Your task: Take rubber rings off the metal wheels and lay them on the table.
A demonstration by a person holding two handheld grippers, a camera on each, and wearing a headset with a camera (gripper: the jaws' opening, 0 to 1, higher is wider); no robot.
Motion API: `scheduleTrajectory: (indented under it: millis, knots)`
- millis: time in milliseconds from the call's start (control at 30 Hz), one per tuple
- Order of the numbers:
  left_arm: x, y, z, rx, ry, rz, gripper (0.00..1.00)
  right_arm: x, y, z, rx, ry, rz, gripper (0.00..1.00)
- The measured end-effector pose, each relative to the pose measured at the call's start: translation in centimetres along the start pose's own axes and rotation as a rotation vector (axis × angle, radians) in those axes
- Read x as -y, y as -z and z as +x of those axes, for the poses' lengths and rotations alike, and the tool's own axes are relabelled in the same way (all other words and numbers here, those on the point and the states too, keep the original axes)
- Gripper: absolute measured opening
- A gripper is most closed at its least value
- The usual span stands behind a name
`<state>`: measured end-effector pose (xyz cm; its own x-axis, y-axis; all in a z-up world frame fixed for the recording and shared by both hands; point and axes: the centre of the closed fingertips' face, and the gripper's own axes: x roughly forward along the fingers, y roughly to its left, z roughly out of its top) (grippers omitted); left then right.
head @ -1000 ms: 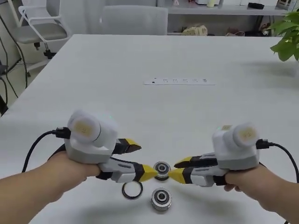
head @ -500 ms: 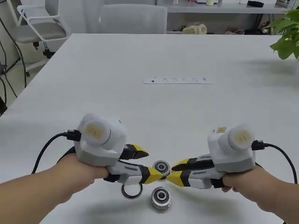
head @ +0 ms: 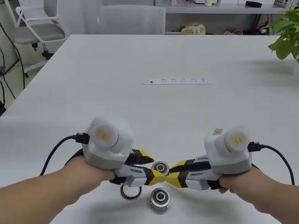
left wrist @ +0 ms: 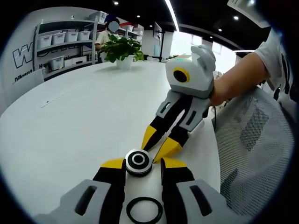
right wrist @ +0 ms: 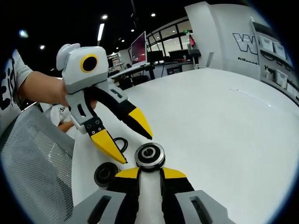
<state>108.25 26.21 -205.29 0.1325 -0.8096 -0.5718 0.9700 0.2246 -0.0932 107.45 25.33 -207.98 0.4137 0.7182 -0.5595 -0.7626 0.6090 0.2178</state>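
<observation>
Left claw [left wrist: 144, 164] flanks wheel [left wrist: 138, 162]; ring [left wrist: 145, 210] beneath, seemingly loose.

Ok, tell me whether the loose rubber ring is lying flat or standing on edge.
Flat: the rubber ring lies on the table, its whole circle facing up.

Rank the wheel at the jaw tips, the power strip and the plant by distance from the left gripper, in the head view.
1. Wheel, at the left gripper tips.
2. Power strip, mid-table, ahead.
3. Plant, far right edge.
</observation>
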Motion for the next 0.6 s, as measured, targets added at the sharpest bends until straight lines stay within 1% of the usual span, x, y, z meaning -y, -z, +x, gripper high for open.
scheduleTrajectory:
  millis: [100,233,333,500,567,600]
  knots:
    - [0.07,-0.2,0.27,-0.001,0.004,0.002,0.24,0.01,0.02,-0.01,-0.001,0.001,-0.001,0.13]
    - [0.12,-0.17,0.58,-0.01,0.007,0.011,0.21,0.07,0.04,0.04,0.001,0.002,0.0,0.13]
    - [0.1,-0.05,0.77,-0.017,0.007,0.015,0.19,0.01,0.02,0.02,0.003,0.004,0.0,0.13]
    - [0.01,0.37,1.0,-0.036,0.001,0.027,0.17,0.09,0.07,0.02,0.003,0.006,-0.001,0.11]
    - [-0.02,0.33,1.0,-0.027,-0.002,0.026,0.16,0.11,0.1,0.01,0.004,0.007,0.0,0.1]
    - [-0.17,0.34,0.97,-0.024,-0.012,0.015,0.16,0.11,0.1,0.01,0.006,0.006,0.004,0.1]
